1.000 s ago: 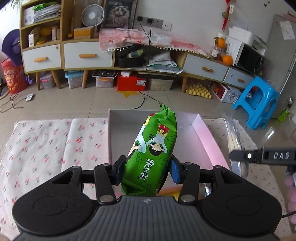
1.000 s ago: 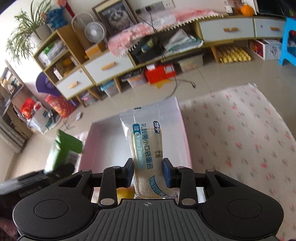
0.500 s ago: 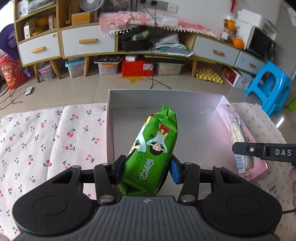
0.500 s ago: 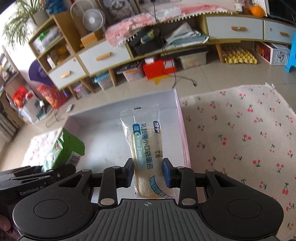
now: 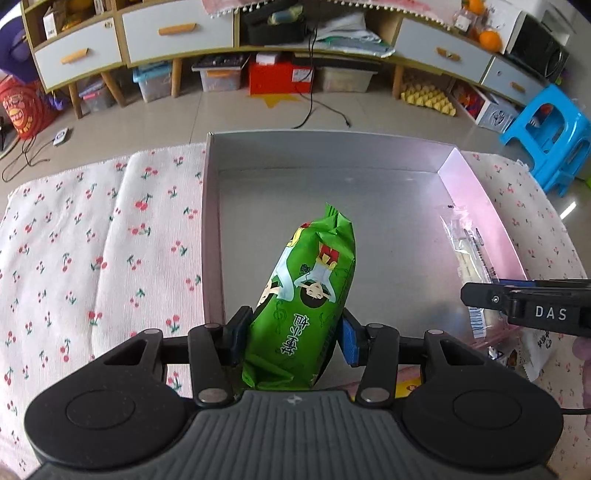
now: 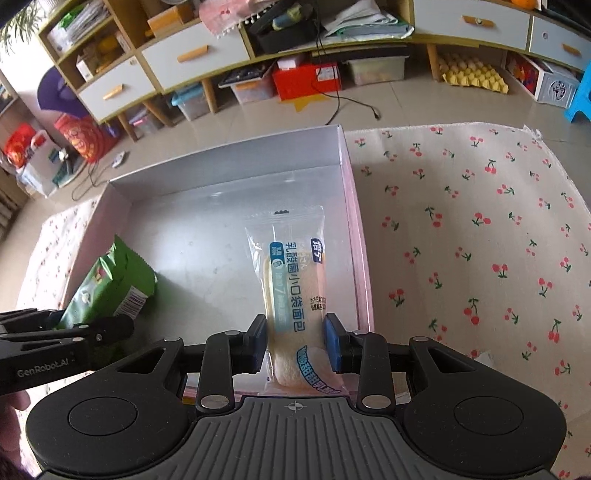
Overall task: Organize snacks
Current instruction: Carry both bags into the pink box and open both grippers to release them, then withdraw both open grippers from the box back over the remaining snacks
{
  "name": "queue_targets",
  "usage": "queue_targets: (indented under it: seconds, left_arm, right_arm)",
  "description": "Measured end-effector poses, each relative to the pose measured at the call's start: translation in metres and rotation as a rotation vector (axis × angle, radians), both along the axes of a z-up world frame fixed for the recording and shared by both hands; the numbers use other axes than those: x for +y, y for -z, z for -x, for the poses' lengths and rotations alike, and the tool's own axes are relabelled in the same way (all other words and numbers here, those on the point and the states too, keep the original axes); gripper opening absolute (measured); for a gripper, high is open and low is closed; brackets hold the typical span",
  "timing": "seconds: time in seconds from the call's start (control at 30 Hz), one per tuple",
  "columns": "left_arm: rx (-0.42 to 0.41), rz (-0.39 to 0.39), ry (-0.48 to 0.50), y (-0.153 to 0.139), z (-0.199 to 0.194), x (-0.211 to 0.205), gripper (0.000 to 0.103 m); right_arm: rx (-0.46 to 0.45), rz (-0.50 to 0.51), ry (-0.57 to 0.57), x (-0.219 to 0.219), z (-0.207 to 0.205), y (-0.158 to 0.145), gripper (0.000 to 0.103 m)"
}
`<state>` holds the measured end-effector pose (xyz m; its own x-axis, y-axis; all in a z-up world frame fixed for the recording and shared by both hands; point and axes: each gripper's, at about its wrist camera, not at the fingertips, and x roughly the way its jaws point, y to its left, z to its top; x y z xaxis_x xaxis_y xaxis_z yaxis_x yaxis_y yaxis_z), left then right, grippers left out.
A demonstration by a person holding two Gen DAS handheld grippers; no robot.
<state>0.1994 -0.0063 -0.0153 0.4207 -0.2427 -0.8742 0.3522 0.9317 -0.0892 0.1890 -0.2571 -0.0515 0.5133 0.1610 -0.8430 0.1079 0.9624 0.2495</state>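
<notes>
My left gripper is shut on a green snack bag and holds it over the near left part of the open grey box. My right gripper is shut on a clear bread packet with blue print and holds it over the box's right side, close to its pink right wall. The bread packet also shows in the left wrist view, and the green bag in the right wrist view.
The box lies on a white cloth with red cherries. More snack packets lie at the box's near right corner. Behind are cabinets, storage bins and a blue stool on the floor.
Both grippers have moved forward and tilted down over the box with their packets. The box floor now fills more of both views.
</notes>
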Motion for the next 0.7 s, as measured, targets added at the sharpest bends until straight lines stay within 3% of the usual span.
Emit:
queue_targets:
  seconds: [0.17,0.23,0.27,0.3,0.33,0.43,0.7]
  left_arm:
    - [-0.034,0.012,0.003,0.001,0.005,0.002,0.046]
    - [-0.073,0.022,0.017,0.000,0.009,0.002,0.053]
    - [-0.090,0.038,0.027,-0.002,0.012,0.002,0.064]
    - [-0.104,0.047,0.030,-0.004,0.014,0.002,0.082]
    - [-0.129,0.049,0.026,-0.008,0.018,0.002,0.086]
    - [-0.164,0.051,0.039,-0.019,0.026,0.001,0.089]
    - [-0.177,0.054,0.011,-0.037,0.045,0.004,0.098]
  right_arm:
    - [-0.032,-0.013,0.005,-0.002,0.004,-0.002,0.035]
    - [-0.053,-0.038,0.007,-0.005,0.005,-0.006,0.038]
    - [-0.060,-0.051,0.008,-0.007,0.007,-0.008,0.047]
    - [-0.070,-0.062,0.012,-0.008,0.009,-0.012,0.052]
    - [-0.084,-0.065,0.012,-0.008,0.011,-0.018,0.061]
    - [-0.120,-0.047,-0.001,-0.005,0.018,-0.032,0.069]
    - [-0.150,-0.013,-0.023,0.000,0.044,-0.058,0.075]
